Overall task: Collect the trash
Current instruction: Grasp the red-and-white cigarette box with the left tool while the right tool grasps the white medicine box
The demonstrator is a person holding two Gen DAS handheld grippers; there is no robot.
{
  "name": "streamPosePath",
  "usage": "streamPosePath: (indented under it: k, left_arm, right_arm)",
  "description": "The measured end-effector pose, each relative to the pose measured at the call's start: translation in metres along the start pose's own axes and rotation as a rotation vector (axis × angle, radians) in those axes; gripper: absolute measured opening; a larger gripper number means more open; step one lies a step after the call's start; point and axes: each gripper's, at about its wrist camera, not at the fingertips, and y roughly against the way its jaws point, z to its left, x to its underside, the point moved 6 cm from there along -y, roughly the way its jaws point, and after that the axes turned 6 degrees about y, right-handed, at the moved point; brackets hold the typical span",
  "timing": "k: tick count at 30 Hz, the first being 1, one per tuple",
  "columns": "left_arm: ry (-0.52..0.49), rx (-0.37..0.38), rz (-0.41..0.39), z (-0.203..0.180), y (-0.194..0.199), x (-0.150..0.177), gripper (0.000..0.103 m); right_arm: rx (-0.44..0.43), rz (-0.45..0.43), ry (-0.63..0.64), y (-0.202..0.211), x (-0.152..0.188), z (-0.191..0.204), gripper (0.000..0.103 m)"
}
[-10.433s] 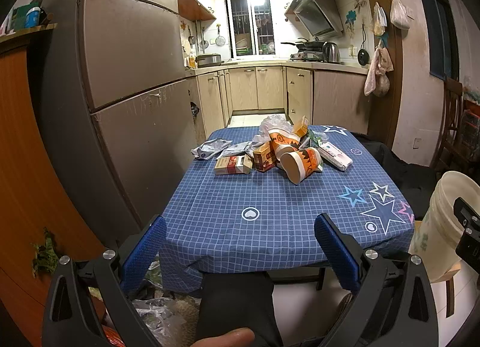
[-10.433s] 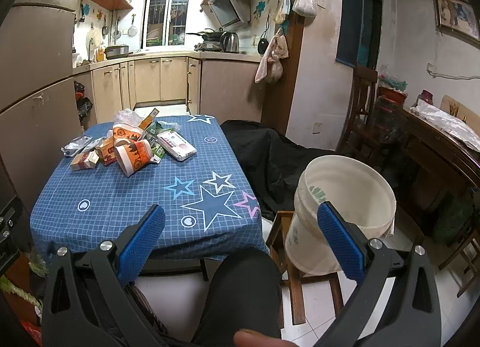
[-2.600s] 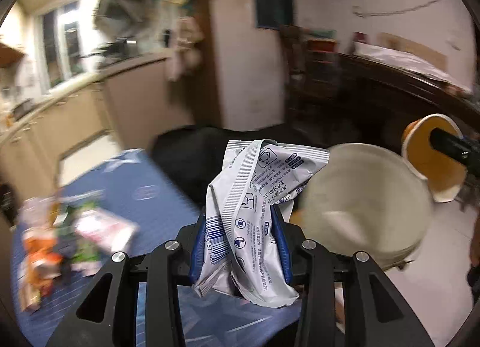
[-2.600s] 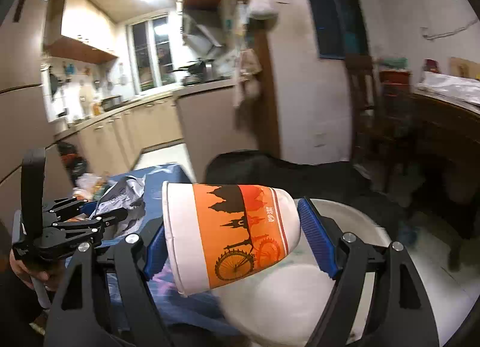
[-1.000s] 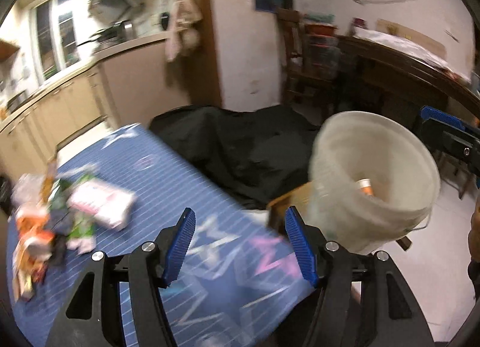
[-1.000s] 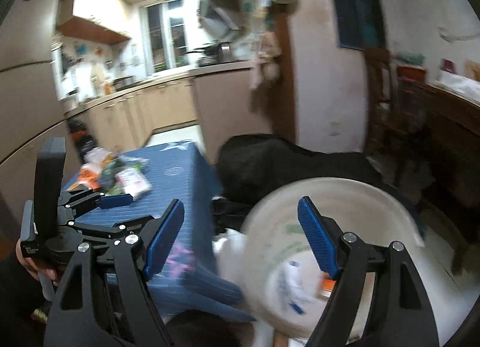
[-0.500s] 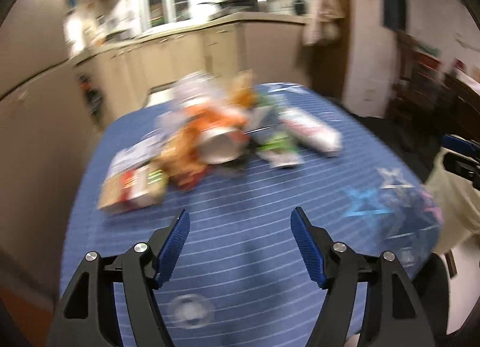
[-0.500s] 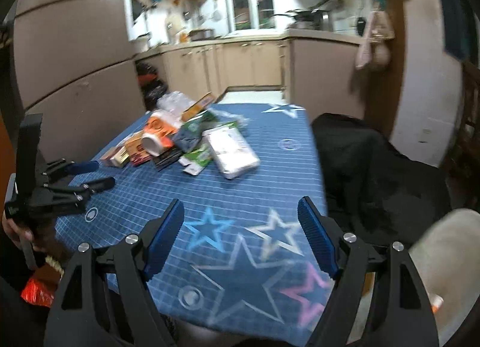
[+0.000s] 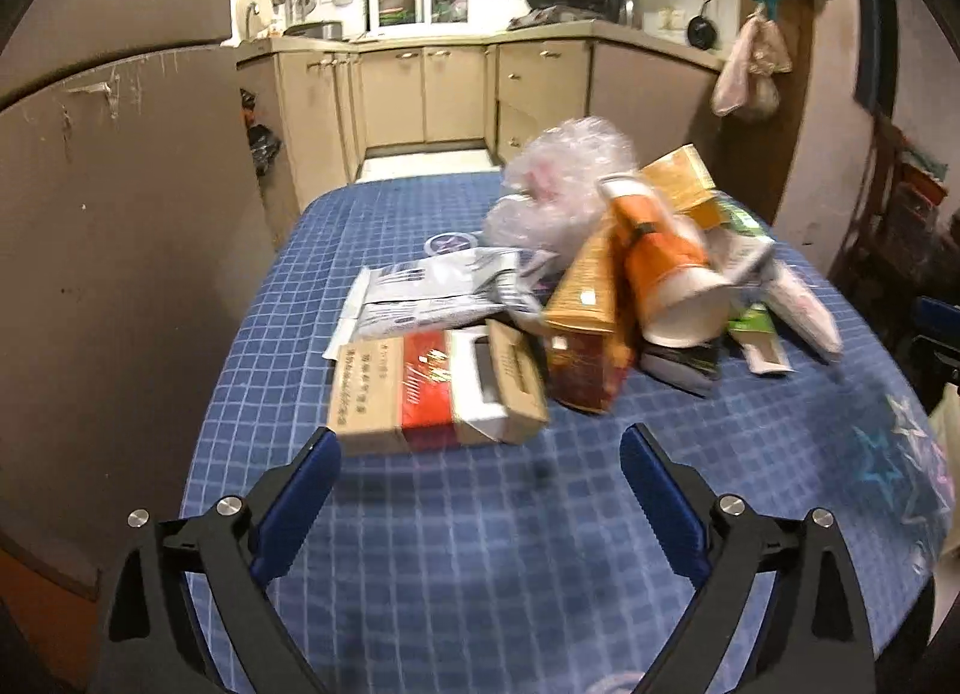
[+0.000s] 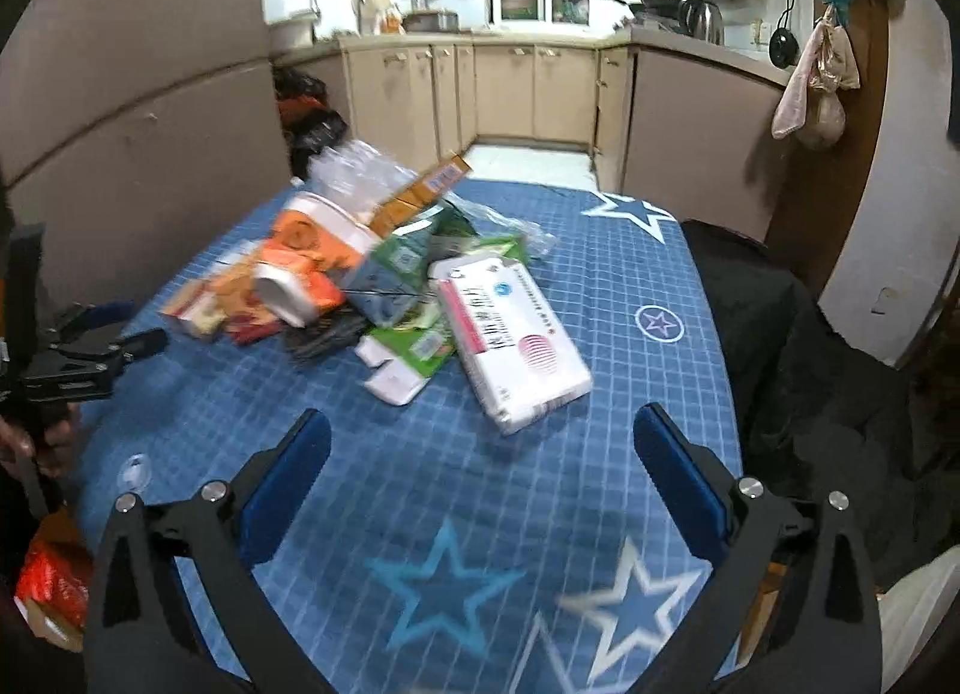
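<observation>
Trash pile (image 9: 600, 298): we find it heaped mid-counter (image 9: 480, 544), within both arms' reach
Left tool (image 9: 480, 490): opening, empty, facing the red-and-tan carton (image 9: 432, 388)
Right tool (image 10: 480, 472): opening, empty, facing the white packet (image 10: 510, 346)

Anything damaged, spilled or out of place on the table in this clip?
Only the expected clutter: an orange paper cup lies tipped on its side in the pile, a brown-and-red carton has its end flap open, and crumpled clear plastic tops the heap. No spill visible.
</observation>
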Motion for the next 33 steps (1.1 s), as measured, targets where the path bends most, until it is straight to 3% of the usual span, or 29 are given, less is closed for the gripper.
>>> streamPosePath:
  k: [6, 18, 25, 29, 31, 32, 33]
  left_arm:
    - [-0.001, -0.014, 0.046, 0.005, -0.031, -0.006, 0.094]
    - [-0.044, -0.022, 0.051, 0.006, -0.050, -0.016, 0.098]
    - [-0.056, -0.029, 0.051, 0.007, -0.050, -0.016, 0.098]
    - [-0.056, -0.032, 0.047, 0.006, -0.047, -0.013, 0.097]
    - [-0.047, -0.025, 0.049, 0.007, -0.044, -0.012, 0.094]
    - [-0.047, -0.019, 0.047, 0.006, -0.042, -0.011, 0.086]
    - [-0.064, -0.003, 0.038, 0.002, -0.038, -0.011, 0.069]
  right_arm:
    - [-0.008, 0.066, 0.025, -0.034, -0.010, -0.010, 0.098]
    - [-0.039, 0.197, 0.076, -0.107, -0.010, -0.028, 0.098]
    - [-0.090, 0.185, 0.056, -0.121, -0.005, -0.029, 0.098]
    - [-0.106, 0.166, 0.072, -0.119, -0.008, -0.025, 0.084]
    - [-0.108, 0.162, 0.071, -0.114, -0.008, -0.021, 0.072]
    - [-0.107, 0.163, 0.070, -0.113, -0.008, -0.020, 0.072]
    - [-0.106, 0.164, 0.071, -0.112, -0.008, -0.018, 0.072]
